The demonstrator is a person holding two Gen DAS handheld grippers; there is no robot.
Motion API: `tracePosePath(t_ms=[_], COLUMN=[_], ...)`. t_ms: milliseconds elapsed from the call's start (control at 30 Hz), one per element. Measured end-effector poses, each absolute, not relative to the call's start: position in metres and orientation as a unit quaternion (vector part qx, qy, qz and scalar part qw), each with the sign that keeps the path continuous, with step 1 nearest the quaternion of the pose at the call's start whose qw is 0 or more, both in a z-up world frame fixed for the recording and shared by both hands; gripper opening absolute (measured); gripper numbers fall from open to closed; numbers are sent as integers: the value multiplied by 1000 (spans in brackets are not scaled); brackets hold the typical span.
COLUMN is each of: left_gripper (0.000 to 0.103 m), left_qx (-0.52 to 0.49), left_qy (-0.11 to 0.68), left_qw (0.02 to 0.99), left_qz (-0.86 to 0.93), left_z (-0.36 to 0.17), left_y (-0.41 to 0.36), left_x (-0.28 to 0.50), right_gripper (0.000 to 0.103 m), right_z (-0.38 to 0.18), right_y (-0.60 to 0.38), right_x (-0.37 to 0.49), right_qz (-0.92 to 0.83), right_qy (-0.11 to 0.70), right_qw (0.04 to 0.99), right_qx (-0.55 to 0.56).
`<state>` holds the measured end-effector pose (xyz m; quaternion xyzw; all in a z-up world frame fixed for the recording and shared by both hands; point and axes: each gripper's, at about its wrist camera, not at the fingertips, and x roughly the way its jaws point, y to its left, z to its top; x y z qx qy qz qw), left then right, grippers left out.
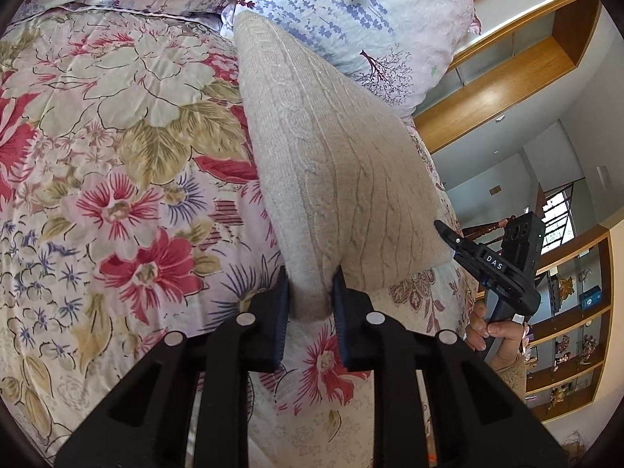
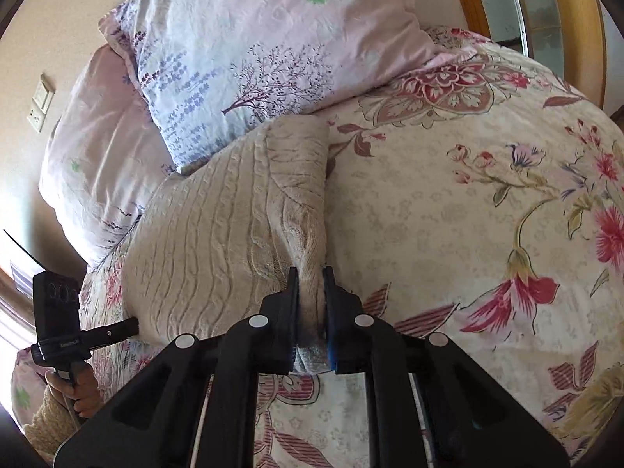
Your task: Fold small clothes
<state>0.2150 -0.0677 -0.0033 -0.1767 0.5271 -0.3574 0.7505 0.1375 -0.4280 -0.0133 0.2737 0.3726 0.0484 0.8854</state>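
Cable-knit beige garment (image 1: pixel 331 163), clamped by left gripper (image 1: pixel 310 296)

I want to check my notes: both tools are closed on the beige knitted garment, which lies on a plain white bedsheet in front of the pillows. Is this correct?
Not quite: the bedding is wrong. The beige knitted garment lies on a floral quilt with red and pink flowers, not a plain white sheet; both wrist views show it. The rest holds: the left tool and the right tool are each closed on the garment, with the pillows behind it.
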Motion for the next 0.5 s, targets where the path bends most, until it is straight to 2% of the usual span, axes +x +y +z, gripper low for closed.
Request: tracePosePath(t_ms=[233,300,333,367,400,433,467,500], left_gripper=[22,28,30,43,62,70,76,78], left_qx=[-172,-169,-168,-166,-167,-172,-179,-186], left_qy=[521,521,517,509,496,481,466,459], left_qw=[756,755,759,766,775,786,795,798], left_qz=[-358,-360,-359,-356,-353,-348,-344,-343], left_z=[-4,-1,3,8,16,24,31,36], left_y=[-66,-68,-67,-66,-63,-59,-55,-53], left_x=[212,213,213,214,215,217,221,226], right_gripper=[13,18,28,44,52,68,78,80], right_z=[-20,-16,-12,-7,-1,4,9,12], right_y=[-429,-431,-433,-437,-442,-447,-453,-457], right_x=[140,141,141,141,140,139,141,145], right_qz=[52,51,53,54,56,59,63,70], right_qy=[377,382,382,377,367,355,344,338], right_qw=[882,881,880,880,881,881,880,875], right_qx=[277,272,276,283,294,307,322,338])
